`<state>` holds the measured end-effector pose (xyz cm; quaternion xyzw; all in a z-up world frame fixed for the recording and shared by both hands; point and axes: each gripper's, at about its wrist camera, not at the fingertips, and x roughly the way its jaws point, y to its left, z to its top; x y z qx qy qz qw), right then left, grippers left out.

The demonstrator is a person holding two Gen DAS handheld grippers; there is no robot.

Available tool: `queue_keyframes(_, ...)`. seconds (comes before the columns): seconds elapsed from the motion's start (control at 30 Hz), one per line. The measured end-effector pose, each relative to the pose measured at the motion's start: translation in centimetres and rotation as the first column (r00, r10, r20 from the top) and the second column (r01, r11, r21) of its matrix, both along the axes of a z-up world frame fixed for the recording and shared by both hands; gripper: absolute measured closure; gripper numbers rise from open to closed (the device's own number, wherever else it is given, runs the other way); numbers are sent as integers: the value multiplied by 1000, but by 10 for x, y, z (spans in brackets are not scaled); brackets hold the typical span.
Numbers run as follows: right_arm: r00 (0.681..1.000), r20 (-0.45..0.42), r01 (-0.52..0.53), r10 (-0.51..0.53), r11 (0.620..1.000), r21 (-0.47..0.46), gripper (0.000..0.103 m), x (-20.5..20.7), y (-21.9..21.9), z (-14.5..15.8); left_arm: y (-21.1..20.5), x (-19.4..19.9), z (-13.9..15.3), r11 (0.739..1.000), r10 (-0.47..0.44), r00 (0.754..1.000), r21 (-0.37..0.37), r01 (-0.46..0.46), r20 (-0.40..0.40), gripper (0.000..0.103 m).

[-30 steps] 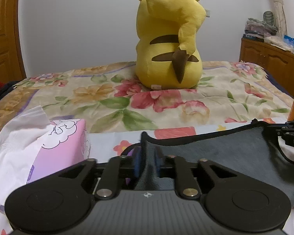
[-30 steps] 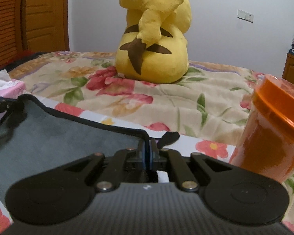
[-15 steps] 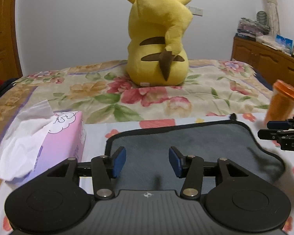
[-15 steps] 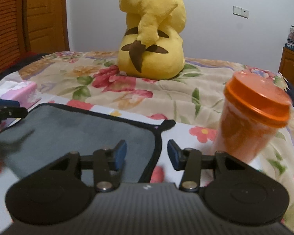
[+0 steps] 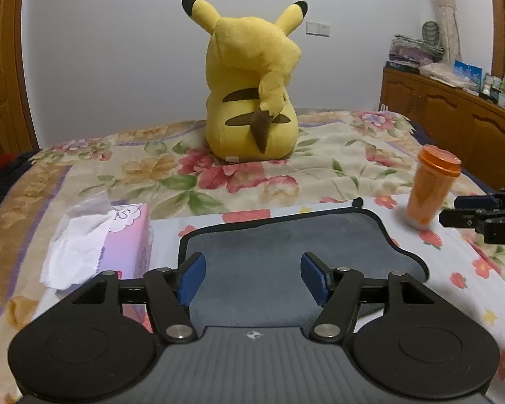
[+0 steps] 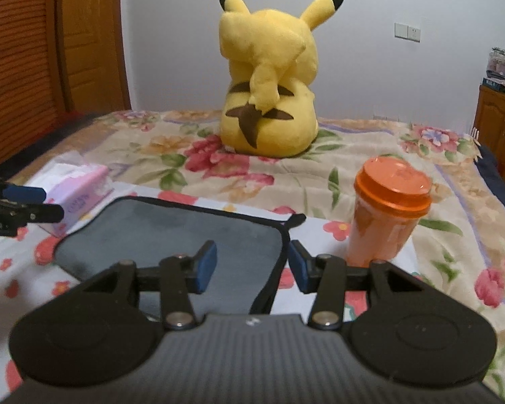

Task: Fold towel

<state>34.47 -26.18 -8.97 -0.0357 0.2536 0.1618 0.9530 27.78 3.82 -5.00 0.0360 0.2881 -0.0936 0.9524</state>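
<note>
A grey towel [image 5: 272, 256] with black trim lies folded flat on the flowered bedspread; it also shows in the right wrist view [image 6: 185, 235]. My left gripper [image 5: 252, 277] is open and empty, raised above the towel's near left part. My right gripper [image 6: 250, 264] is open and empty above the towel's near right edge. Each gripper's tips show at the edge of the other's view: the right one [image 5: 481, 215] and the left one [image 6: 20, 205].
A pink tissue box [image 5: 118, 239] lies left of the towel. An orange lidded cup [image 5: 431, 188] stands to its right and shows close in the right wrist view [image 6: 387, 222]. A yellow plush toy [image 5: 252, 91] sits further back on the bed. A wooden cabinet [image 5: 454, 118] lines the right wall.
Both grippers have let go of the towel's corners, opened, and pulled back and up. The towel now lies flat on the bed.
</note>
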Motion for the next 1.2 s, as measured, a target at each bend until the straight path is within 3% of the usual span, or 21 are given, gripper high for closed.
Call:
queue_keyframes(0.1, 1000, 8, -2, 2, 1000, 12, 53, -13, -1, 10, -2, -14, 8, 1000, -4, 1000, 10, 4, 6, 32)
queue_keyframes(0.43, 1000, 27, 13, -14, 1000, 17, 38, -57, -1, 33, -8, -64, 43, 999, -19, 998, 46, 16, 55, 6)
queue_keyframes(0.5, 999, 33, 19, -19, 1000, 13, 23, -65, -1, 38, -9, -75, 51, 999, -12, 997, 52, 8, 73, 0)
queue_keyframes(0.6, 997, 65, 27, -28, 1000, 16, 5, -83, -2, 48, -10, -90, 64, 998, 2, 996, 63, -8, 87, 0)
queue_keyframes(0.73, 996, 82, 21, -23, 1000, 19, 0, -98, -1, 58, -10, -110, 78, 996, 14, 995, 82, -22, 99, 0)
queue_keyframes(1.2, 992, 124, 16, -21, 999, 40, 0, -148, 0, 78, -20, -167, 102, 995, 58, 993, 73, -66, 107, 0)
